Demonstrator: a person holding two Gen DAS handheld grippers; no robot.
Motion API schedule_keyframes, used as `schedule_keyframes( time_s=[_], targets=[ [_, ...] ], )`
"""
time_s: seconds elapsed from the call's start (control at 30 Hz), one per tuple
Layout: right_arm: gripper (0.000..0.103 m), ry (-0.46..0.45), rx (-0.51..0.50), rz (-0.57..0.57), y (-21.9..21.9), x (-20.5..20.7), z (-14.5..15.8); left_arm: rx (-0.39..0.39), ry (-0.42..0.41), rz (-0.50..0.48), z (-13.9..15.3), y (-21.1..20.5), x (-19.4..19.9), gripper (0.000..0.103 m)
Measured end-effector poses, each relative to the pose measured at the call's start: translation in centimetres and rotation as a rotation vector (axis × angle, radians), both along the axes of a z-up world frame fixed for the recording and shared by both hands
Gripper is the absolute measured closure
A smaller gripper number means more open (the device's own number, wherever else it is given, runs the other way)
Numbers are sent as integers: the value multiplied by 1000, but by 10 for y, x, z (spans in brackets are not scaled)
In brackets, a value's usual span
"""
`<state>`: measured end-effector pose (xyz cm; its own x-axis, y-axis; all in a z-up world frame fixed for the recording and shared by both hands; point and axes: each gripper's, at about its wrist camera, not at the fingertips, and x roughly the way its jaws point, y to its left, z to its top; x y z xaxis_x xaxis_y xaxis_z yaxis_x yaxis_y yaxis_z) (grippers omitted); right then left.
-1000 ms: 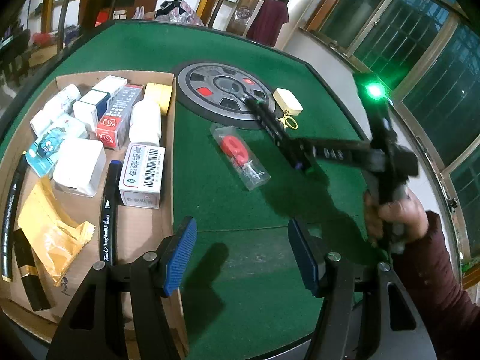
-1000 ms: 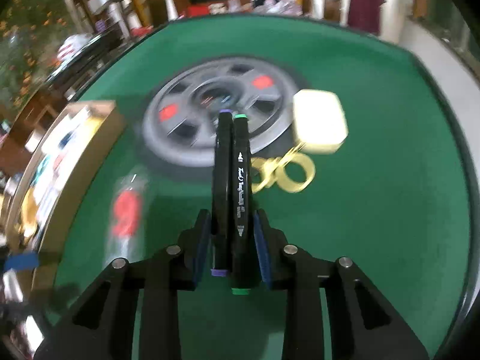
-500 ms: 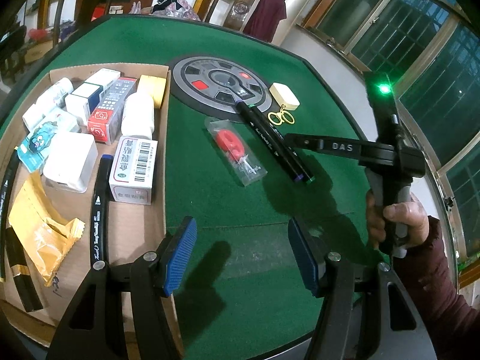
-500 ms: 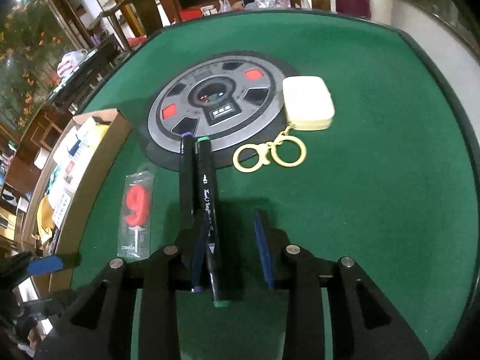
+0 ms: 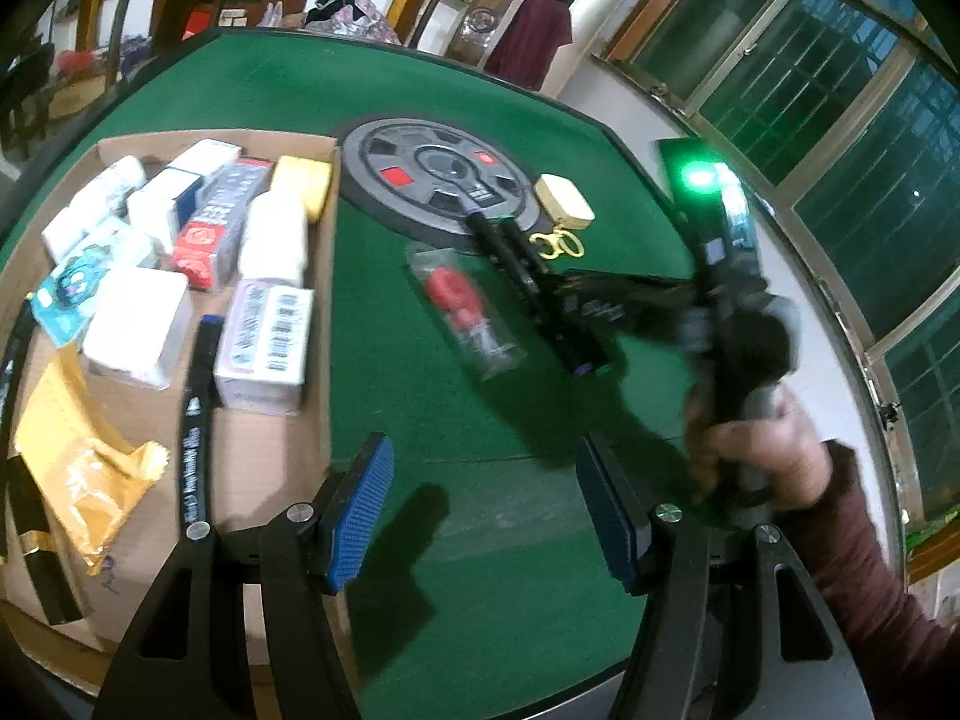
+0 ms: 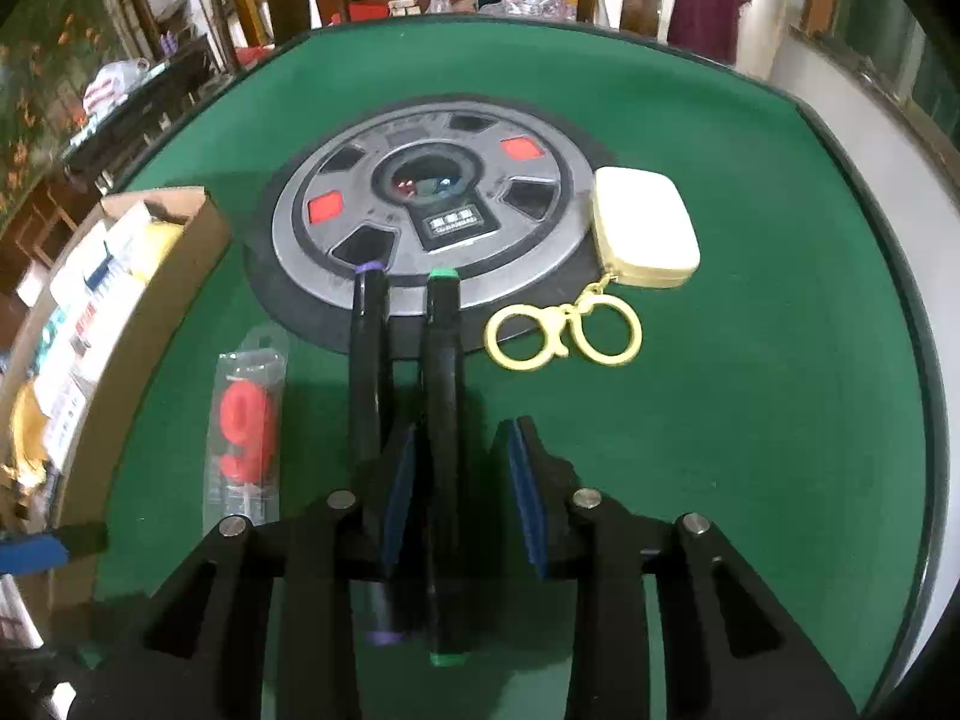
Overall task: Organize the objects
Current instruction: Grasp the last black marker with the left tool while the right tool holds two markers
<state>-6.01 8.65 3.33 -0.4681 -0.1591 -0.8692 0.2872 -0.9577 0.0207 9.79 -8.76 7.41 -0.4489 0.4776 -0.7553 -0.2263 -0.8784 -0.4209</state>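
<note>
- Comparing this moment with a second ago, the right hand-held gripper (image 6: pixel 462 480) has let go: its blue pads were clamped on two black markers together, and now they stand spread.
- The green-capped black marker (image 6: pixel 443 372) lies on the green felt surface (image 6: pixel 750 420) between the parted pads; whether either pad touches it I cannot tell.
- The purple-capped black marker (image 6: pixel 367 360) has separated from it and lies just outside the gripper's left pad, parallel to its twin.
- Both markers point at the round grey dial plate (image 6: pixel 432 222) set in the middle of the surface, their far caps just reaching its near rim.
- The clear packet holding a red number-nine candle (image 6: pixel 243 420) lies left of the plate's near edge; the cream zip pouch with gold rings (image 6: pixel 645 228) touches the plate's right edge.
- The shallow brown cardboard tray (image 5: pixel 327 324), left of the plate, already holds boxes, a yellow wrapper and a blue-capped black marker (image 5: pixel 195 414).
- The left hand-held gripper (image 5: pixel 486 516) hovers near the tray's corner with pads wide apart, holding nothing.
- My reading: the double grab was abandoned, and a single-marker pick is being set up, likely the green one, bound for the tray.
</note>
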Motion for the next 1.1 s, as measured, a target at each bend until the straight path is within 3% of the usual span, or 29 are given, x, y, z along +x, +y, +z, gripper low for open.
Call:
schedule_keyframes(
  time_s=[0.07, 0.2, 0.5, 0.7, 0.8, 1.03, 1.1],
  targets=[
    [75, 40, 38, 15, -7, 4, 0, -9, 11, -9, 5, 9, -1, 46],
    [90, 45, -14, -38, 12, 5, 1, -22, 33, -30, 14, 29, -8, 46],
    [90, 44, -183, -190, 91, 31, 3, -94, 93, -85, 5, 96, -61, 46],
    [90, 28, -300, -216, 112, 36, -1, -222, 100, -114, -11, 128, -98, 54],
    [90, 29, -300, -216, 109, 34, -2, -249, 65, -107, -24, 130, -110, 57],
    [90, 44, -268, -213, 103, 32, -3, -320, 110, -100, -28, 130, -109, 57],
    [90, 45, -265, -214, 102, 33, -3, -344, 79, -99, -34, 128, -109, 56]
  ],
)
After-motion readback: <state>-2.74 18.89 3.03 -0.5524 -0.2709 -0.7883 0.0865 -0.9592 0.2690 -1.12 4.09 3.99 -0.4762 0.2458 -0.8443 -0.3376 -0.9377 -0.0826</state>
